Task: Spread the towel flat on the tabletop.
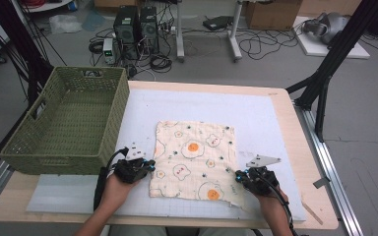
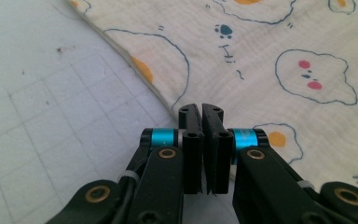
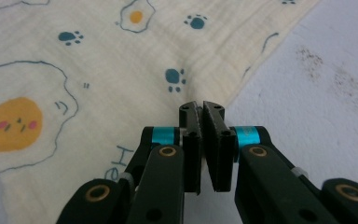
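Nearest the person, the left gripper (image 1: 147, 166) sits at the left edge of the printed cloth (image 1: 193, 160), close to its near-left corner, and the right gripper (image 1: 239, 177) sits at the near-right corner of the same cloth. In the left gripper view the two black jaws stand pressed together with only a hairline between them, their tips right at the cloth's hem (image 2: 135, 65); whether the fabric is nipped between them cannot be told. In the right gripper view the jaws are likewise drawn together, tips at the cloth's edge (image 3: 256, 60), and again a pinch on the fabric cannot be made out. The cloth, cream with fried-egg and paw-print figures, lies flat and spread out on the white gridded mat (image 1: 256, 113), roughly square, its sides nearly in line with the table's (image 1: 295, 128) edges and slightly skewed. Bare mat lies open beyond the cloth and to its right. To the left, just beside the cloth's far-left corner, stands the green woven basket (image 1: 110, 118), its right wall near the left gripper.
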Motion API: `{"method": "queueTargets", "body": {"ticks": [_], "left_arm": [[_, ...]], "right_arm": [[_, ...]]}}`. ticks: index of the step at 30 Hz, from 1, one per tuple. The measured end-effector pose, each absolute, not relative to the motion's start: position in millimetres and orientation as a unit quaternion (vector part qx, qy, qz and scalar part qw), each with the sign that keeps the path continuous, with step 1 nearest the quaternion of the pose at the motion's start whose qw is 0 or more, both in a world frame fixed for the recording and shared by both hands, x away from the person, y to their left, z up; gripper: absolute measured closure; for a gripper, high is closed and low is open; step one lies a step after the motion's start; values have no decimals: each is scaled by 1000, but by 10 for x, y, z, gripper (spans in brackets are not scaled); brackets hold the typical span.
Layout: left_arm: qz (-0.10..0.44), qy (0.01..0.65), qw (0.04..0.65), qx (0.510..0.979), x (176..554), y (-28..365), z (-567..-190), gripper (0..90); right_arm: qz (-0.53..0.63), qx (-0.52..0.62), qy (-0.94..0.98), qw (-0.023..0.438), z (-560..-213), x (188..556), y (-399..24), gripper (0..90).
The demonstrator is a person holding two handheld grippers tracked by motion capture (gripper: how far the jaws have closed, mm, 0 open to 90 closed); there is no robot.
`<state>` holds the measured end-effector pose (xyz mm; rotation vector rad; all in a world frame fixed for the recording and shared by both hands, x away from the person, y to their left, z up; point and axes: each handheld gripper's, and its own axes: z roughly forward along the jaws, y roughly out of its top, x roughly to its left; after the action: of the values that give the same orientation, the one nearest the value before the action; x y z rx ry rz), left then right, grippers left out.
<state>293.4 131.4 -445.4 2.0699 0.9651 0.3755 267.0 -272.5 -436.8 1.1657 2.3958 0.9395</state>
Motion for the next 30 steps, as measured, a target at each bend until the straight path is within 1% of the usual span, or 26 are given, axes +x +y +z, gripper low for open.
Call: {"method": "queueTargets", "body": {"ticks": [2, 3, 4, 6, 7, 8, 9, 11, 12, 14, 15, 16, 18, 19, 21, 22, 24, 26, 27, 28, 30], "left_arm": [[138, 379, 406, 820, 2916, 1333, -4451, 861], [141, 377, 405, 821, 2912, 1342, -4448, 854], [140, 379, 410, 818, 2913, 1350, -4449, 823], [142, 382, 420, 811, 2929, 1377, -4450, 729], [141, 382, 427, 807, 2940, 1395, -4448, 693], [138, 381, 439, 802, 2949, 1408, -4448, 692], [137, 372, 451, 800, 2959, 1426, -4447, 687], [137, 355, 480, 790, 2972, 1460, -4447, 627], [139, 347, 493, 786, 2976, 1471, -4447, 617], [144, 338, 511, 777, 2985, 1479, -4448, 527], [140, 337, 519, 773, 2991, 1480, -4448, 511], [139, 340, 524, 769, 2993, 1475, -4448, 505], [143, 353, 524, 762, 3007, 1461, -4446, 454], [144, 362, 526, 756, 3013, 1451, -4449, 433], [150, 369, 527, 751, 3023, 1444, -4452, 428], [152, 371, 526, 750, 3025, 1440, -4451, 419], [158, 372, 524, 750, 3024, 1443, -4446, 401], [165, 376, 523, 747, 3022, 1456, -4439, 383], [167, 379, 526, 743, 3022, 1460, -4436, 367], [171, 388, 526, 737, 3017, 1460, -4431, 342], [183, 399, 528, 727, 3003, 1463, -4415, 265]], "right_arm": [[321, 407, 840, 160, -4355, 2633, -2742, 852], [318, 408, 841, 160, -4353, 2622, -2745, 816], [317, 409, 840, 165, -4352, 2616, -2747, 773], [326, 401, 839, 170, -4346, 2615, -2764, 645], [330, 404, 834, 178, -4337, 2610, -2775, 606], [336, 403, 830, 189, -4325, 2613, -2790, 525], [342, 408, 822, 202, -4309, 2610, -2801, 466], [353, 414, 809, 224, -4282, 2611, -2831, 423], [356, 414, 805, 233, -4275, 2614, -2844, 408], [360, 420, 798, 241, -4277, 2616, -2854, 409], [361, 419, 797, 240, -4286, 2620, -2855, 427], [362, 419, 798, 238, -4297, 2625, -2850, 467], [365, 413, 804, 223, -4329, 2652, -2820, 594], [365, 409, 808, 214, -4354, 2682, -2795, 619], [364, 412, 811, 200, -4404, 2746, -2730, 654], [359, 414, 813, 198, -4427, 2776, -2702, 687], [345, 418, 816, 201, -4443, 2808, -2680, 717], [321, 426, 816, 225, -4414, 2804, -2693, 709], [318, 430, 813, 228, -4409, 2800, -2714, 690], [324, 435, 810, 224, -4412, 2799, -2747, 658], [337, 434, 805, 226, -4401, 2778, -2797, 595]]}}
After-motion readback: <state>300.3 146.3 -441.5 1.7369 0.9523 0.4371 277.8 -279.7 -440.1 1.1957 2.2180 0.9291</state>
